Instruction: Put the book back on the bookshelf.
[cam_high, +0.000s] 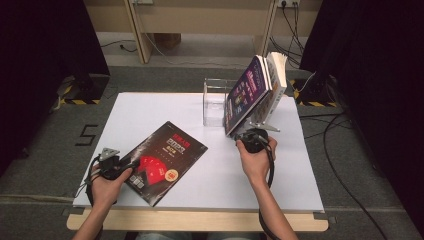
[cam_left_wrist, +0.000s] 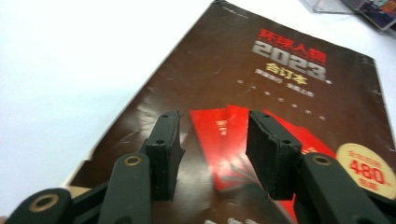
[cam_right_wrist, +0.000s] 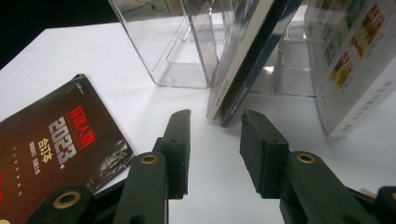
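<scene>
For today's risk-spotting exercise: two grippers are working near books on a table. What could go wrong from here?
1. The leaning books rest tilted against the clear stand; the open right gripper near their lower edge might nudge them so they slide or topple.
2. The dark magazine lies flat; the open left gripper above it may crease the cover.

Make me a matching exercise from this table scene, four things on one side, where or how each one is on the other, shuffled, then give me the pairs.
Things:
1. dark magazine
2. purple book
3. clear stand
4. right gripper

States:
A. see-through, at the table's far side
B. lying flat on the white table
C. jaws apart, nothing between them
D. tilted, leaning over

Pairs: 1-B, 2-D, 3-A, 4-C
</scene>
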